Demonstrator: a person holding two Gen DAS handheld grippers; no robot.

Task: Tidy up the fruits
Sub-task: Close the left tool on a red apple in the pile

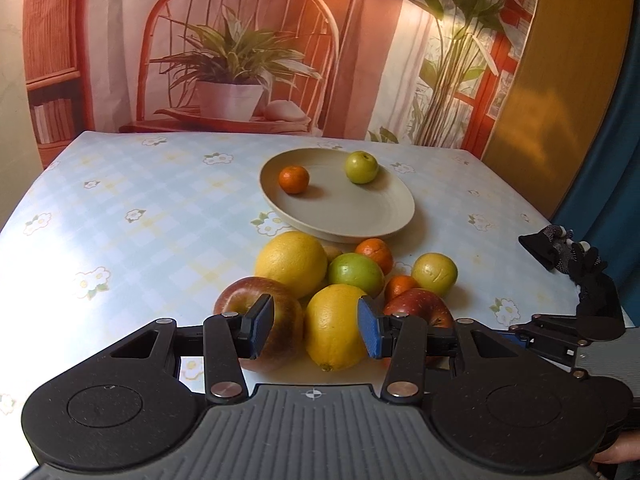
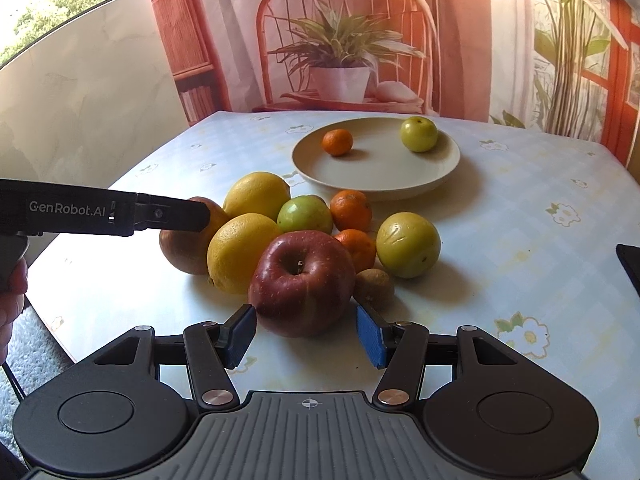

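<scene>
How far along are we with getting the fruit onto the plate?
Done: a mandarin and a green fruit sit on the plate. In hand: nothing; left gripper frames a lemon, right gripper faces a red apple, both open. Left: the pile beside the plate.

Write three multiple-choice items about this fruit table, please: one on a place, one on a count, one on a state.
1. Where is the small green fruit?
A. on the plate
B. in the heap
C. in a gripper

2. How many fruits lie on the plate?
A. one
B. two
C. four

3. What does the right gripper hold?
A. the red apple
B. a lemon
C. nothing

Key: 1 A, it sits by the plate's far rim. 2 B, the green fruit and one mandarin. 3 C, it is open, with the red apple just ahead, untouched.
</scene>
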